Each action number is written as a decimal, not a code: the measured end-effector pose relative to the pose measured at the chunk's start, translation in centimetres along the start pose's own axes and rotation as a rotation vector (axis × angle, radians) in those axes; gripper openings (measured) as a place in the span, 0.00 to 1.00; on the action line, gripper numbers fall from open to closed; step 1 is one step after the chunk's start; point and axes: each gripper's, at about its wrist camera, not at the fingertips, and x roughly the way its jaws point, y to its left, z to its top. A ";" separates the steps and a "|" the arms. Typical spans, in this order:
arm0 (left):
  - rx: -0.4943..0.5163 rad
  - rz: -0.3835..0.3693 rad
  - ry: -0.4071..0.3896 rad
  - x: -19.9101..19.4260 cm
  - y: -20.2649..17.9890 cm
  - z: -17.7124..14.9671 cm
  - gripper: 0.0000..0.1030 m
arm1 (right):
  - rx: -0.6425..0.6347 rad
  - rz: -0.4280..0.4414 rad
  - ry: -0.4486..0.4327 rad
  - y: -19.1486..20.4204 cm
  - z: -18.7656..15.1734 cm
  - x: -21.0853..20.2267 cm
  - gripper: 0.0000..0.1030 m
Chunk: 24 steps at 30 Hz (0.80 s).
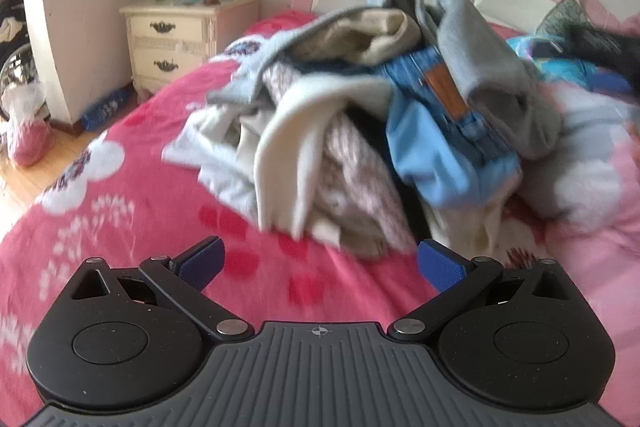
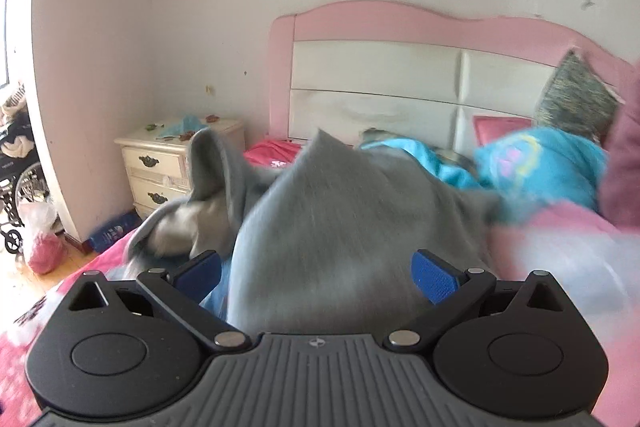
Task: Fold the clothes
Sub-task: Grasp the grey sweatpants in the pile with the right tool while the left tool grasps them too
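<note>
my left gripper [image 1: 320, 263] is spread wide, both blue pads [image 1: 202, 263] angled outward, nothing between them. it points forward and slightly down, level across both fingers. my right gripper [image 2: 316, 273] is spread just as wide, its blue pads [image 2: 434, 277] well apart. grey cloth fills the gap between the fingers there, but the pads are not pressing on it. no hands or sleeves show in either view.

Right gripper [image 2: 316, 277] spread wide, blue pads either side of a blurred grey garment [image 2: 340, 227]; turquoise clothing [image 2: 540, 167] beyond; pink headboard [image 2: 400, 23] behind.
</note>
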 end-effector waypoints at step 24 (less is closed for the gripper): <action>0.028 -0.228 -0.227 3.9 -2.7 14.2 0.72 | 0.075 0.243 0.154 -5.5 -1.4 -0.2 0.17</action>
